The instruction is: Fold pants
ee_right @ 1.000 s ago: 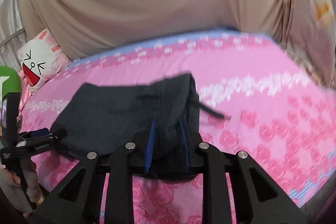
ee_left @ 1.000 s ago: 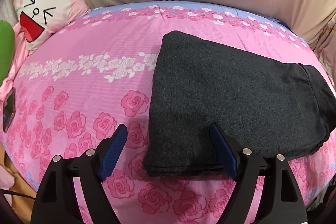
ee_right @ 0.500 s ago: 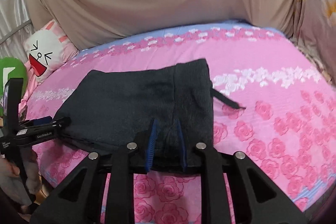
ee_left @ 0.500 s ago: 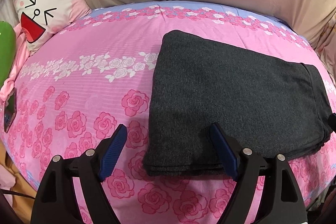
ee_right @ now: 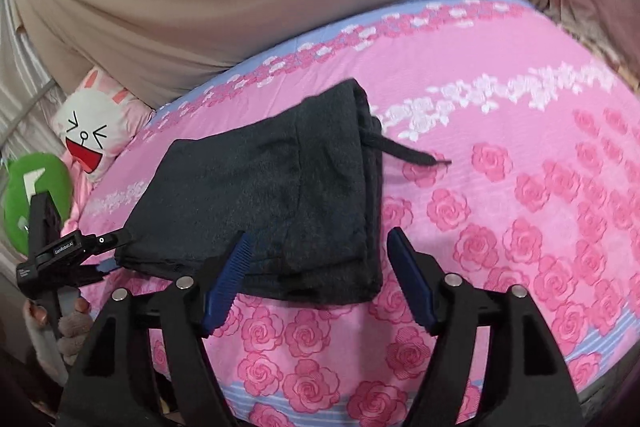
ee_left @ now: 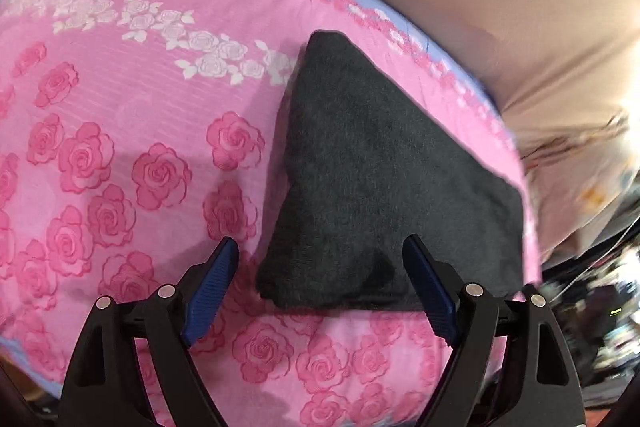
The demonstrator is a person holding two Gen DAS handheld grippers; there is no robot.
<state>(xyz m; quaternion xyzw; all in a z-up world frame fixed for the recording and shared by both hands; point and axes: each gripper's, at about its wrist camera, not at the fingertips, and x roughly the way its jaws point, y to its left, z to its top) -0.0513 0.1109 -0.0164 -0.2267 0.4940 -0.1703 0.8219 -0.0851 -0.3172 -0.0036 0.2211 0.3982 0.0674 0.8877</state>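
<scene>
Pants [ee_left: 384, 179], dark grey and folded into a thick flat packet, lie on the pink rose-print bed [ee_left: 120, 155] toward its far edge. In the left wrist view we hold the left tool [ee_left: 324, 287] with its blue pads wide apart and empty, the near corner of the packet just ahead between them.

In the right wrist view the pants [ee_right: 272, 195] sit mid-bed, the waistband end toward the bed's right side, a drawstring [ee_right: 408, 151] trailing loose onto the sheet. Our right tool [ee_right: 320, 279] has just been opening; its pads now stand apart, with the near edge of the cloth between them but not pinched. The left tool [ee_right: 96, 247] shows at the packet's left end, its pads edge-on here. A rabbit cushion [ee_right: 92, 131] leans at the bed's far left corner.

We judge the cloth soft, limp and light, likely a fleecy knit that grips well but sags and unfolds if lifted by one layer. Best taken at the near corners, pinching all the layers together.
</scene>
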